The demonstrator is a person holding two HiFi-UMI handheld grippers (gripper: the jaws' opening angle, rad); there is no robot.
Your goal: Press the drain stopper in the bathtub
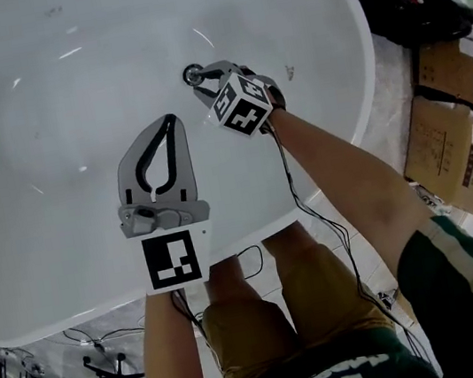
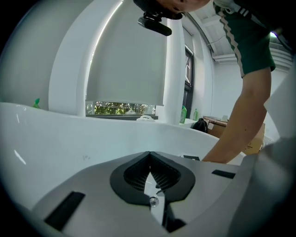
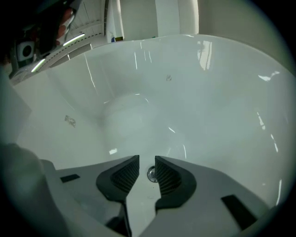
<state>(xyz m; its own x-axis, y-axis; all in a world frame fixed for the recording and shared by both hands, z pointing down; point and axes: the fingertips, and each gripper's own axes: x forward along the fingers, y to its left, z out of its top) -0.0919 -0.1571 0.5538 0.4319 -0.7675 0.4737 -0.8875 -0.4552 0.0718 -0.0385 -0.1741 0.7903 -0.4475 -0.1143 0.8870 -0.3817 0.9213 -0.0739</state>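
Two claws here, one per hand. The right gripper [image 3: 147,161] has its jaws parted with a clear gap, and nothing is clamped in them. Looking down that gap we see the single drain stopper [image 3: 151,173], a small shiny round knob on the bottom of the bathtub [image 3: 194,92]. From the head view the right gripper [image 1: 205,79] has its tips right at the drain stopper [image 1: 192,75]; we can't tell if they actually touch it.

The left gripper [image 2: 149,153] has its jaws closed tip to tip and holds nothing. In the head view the left gripper [image 1: 170,123] hangs over bare white tub floor, near the stopper but on the side closer to us, not touching it. Each gripper carries one marker cube, so two in all.

Going outward from the stopper: the one white bathtub [image 1: 359,46] curves all around it, with the rim on the far side from the left claw. Beyond that rim we count at least two cardboard boxes [image 1: 453,138] and one black bag [image 1: 408,7] on the floor. Two forearms reach in over the near rim, with thin black cables [image 1: 322,214] trailing down from the right claw. Through the left gripper view, two green bottles [image 2: 183,114] stand past the tub's edge.
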